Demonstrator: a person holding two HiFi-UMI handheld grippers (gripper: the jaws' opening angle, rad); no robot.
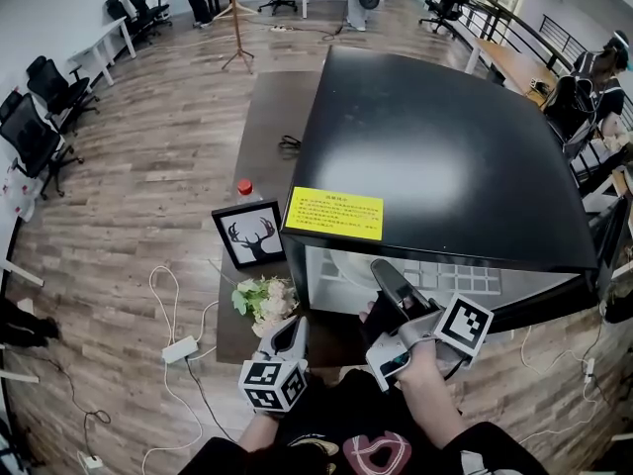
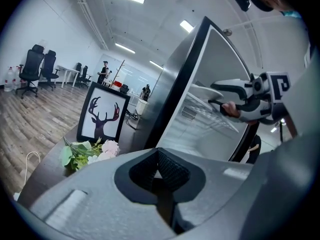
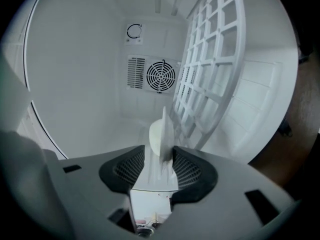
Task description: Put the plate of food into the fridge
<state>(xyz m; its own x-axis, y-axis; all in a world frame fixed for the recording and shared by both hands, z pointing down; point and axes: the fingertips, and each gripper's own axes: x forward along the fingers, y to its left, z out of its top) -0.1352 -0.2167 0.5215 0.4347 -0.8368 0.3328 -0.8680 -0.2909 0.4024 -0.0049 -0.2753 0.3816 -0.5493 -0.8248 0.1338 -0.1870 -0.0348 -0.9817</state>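
Note:
The black fridge (image 1: 445,156) stands open toward me, its white inside filling the right gripper view. My right gripper (image 1: 388,277) reaches into it, rolled on its side. A white plate (image 3: 162,134) shows edge-on between the jaws of the right gripper (image 3: 159,166), its rim close to one pad with a gap at the other; the pads do not press on it. I cannot see any food on it. The white wire shelf (image 3: 215,64) runs right beside the plate. My left gripper (image 1: 275,364) hangs outside the fridge, shut and empty (image 2: 159,171).
A fan vent (image 3: 160,76) sits on the fridge's back wall. Left of the fridge, a low dark table (image 1: 272,137) carries a deer picture (image 1: 249,234), flowers (image 1: 262,298) and a red-capped bottle (image 1: 244,188). A power strip (image 1: 180,349) and cables lie on the wood floor.

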